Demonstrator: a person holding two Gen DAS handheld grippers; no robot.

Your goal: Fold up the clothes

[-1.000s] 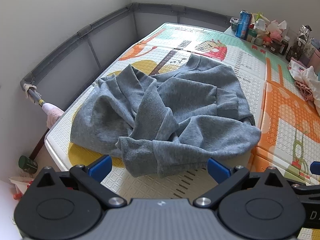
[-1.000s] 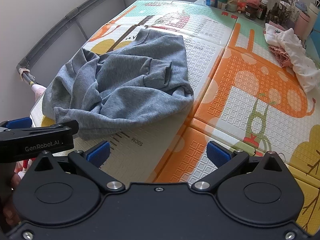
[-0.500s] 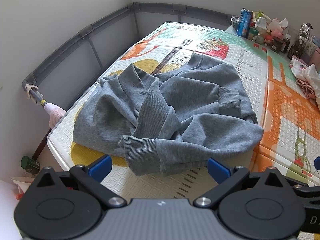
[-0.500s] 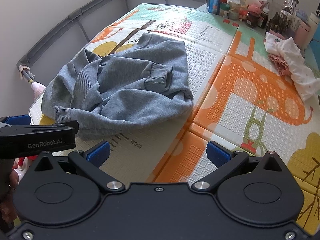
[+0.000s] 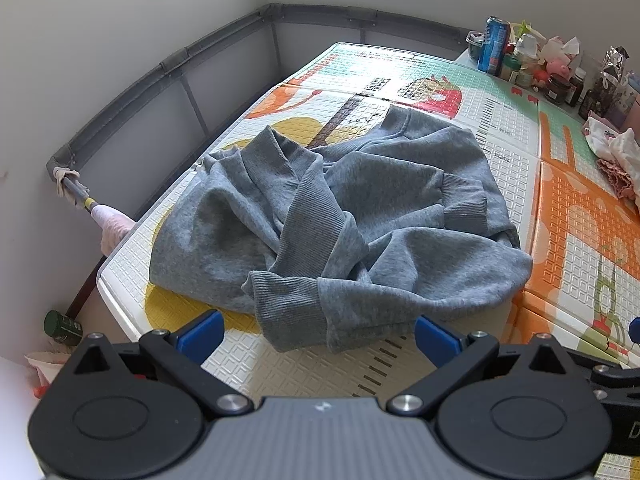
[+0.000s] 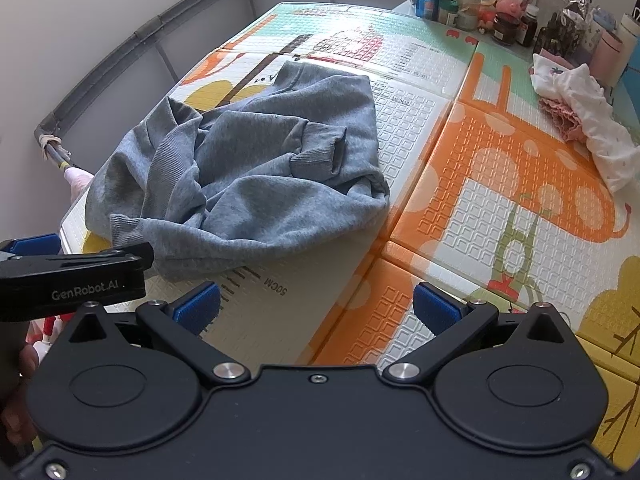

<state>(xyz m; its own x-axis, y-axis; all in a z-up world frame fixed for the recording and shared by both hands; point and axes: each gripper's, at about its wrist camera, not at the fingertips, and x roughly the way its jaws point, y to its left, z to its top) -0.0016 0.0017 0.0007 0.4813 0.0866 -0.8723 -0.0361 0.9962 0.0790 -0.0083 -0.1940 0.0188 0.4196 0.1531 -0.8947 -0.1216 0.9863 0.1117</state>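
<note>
Grey sweatshirt (image 5: 360,216) lying crumpled on play mat (image 6: 500,208). Left gripper (image 5: 316,334) and right gripper (image 6: 316,306) hovering near sweatshirt, fingers spread, gripping nothing.

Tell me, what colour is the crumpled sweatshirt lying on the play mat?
The sweatshirt is plain grey, no print. The left wrist view shows it best.

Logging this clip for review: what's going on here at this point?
A person holds a two-finger gripper in each hand over a colourful play mat. A grey sweatshirt lies crumpled on the mat, unfolded, one ribbed cuff nearest the left gripper. Both the left gripper and the right gripper are open and hold nothing; neither touches the sweatshirt. A white garment lies to the right, with cans and jars at the far edge. Folding has not started.
</note>
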